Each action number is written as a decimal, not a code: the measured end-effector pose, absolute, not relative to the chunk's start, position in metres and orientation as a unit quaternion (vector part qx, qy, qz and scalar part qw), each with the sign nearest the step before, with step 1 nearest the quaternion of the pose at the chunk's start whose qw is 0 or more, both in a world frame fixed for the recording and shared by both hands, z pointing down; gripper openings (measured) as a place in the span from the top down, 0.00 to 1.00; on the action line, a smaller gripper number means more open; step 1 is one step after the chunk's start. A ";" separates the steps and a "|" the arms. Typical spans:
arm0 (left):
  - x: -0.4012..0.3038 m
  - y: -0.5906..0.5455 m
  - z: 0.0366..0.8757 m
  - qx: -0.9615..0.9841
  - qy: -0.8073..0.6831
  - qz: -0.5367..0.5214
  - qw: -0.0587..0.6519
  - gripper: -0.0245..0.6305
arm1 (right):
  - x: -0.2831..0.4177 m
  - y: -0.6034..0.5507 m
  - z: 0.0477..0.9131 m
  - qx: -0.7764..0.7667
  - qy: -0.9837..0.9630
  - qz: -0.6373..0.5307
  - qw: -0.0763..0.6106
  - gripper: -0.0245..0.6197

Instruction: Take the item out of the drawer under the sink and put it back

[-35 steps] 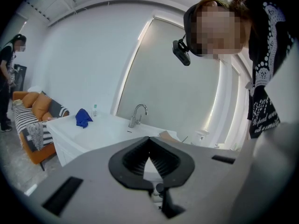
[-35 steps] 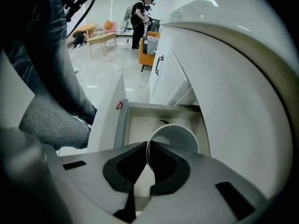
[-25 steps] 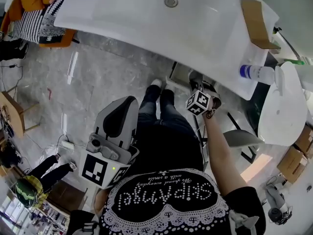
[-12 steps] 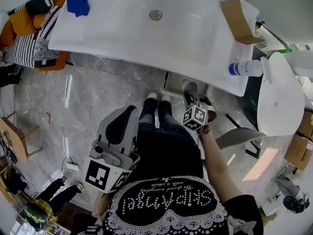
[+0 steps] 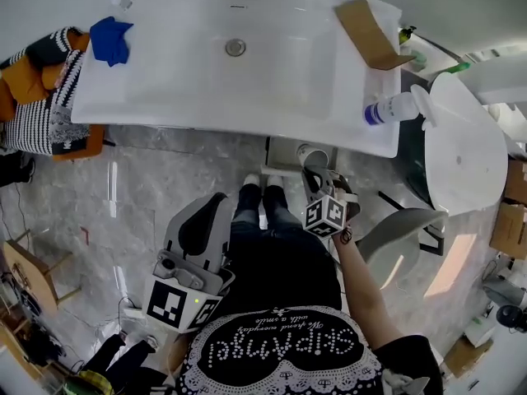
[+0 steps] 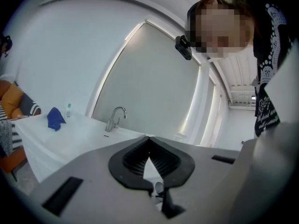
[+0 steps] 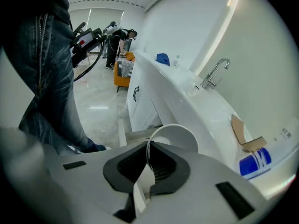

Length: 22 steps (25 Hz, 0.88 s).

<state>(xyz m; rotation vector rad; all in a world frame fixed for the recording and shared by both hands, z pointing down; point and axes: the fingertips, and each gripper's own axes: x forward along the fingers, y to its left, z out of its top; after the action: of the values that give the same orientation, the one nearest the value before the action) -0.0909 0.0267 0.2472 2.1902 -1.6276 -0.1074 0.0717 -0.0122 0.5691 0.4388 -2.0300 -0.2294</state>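
Item: white paper cup [image 7: 174,135]. Location: held in the air just below the front edge of the sink [image 5: 239,64], towards its right end, over the opened drawer [image 5: 284,149] beneath it. Its mouth faces up toward the head camera.

Holder: right claw [image 7: 148,158], clenched on the cup, with one jaw inside the rim, one outside, and the thin wall pinched between the pads.

Left claw [image 6: 149,141]: clenched with nothing in it, jaw tips meeting. It is held well back from the sink, by the person's left side, and points roughly level toward the sink.

On the tabletop [image 5: 165,97] around the sink:
- faucet [image 6: 114,118] at the back of the basin
- blue cloth [image 5: 109,39] to the sink's left
- bent cardboard piece [image 5: 366,33] to the sink's right
- white bottle with a blue band [image 5: 391,107] lying at the right end, beyond the cardboard
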 end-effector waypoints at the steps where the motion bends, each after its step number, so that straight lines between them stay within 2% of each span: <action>1: -0.090 0.026 0.247 0.787 -0.581 -0.038 0.203 0.96 | 0.071 -0.012 0.565 0.187 -0.841 -0.094 0.498 0.92; 22: -0.098 0.002 0.235 0.828 -0.528 -0.035 0.185 0.96 | 0.065 -0.015 0.458 0.326 -0.865 -0.031 0.380 0.92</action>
<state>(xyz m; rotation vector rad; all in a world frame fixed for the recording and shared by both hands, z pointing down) -0.0984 0.0015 0.2349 2.3344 -1.4867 -0.0976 0.0654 -0.0155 0.4580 0.8314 -2.2082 -0.0804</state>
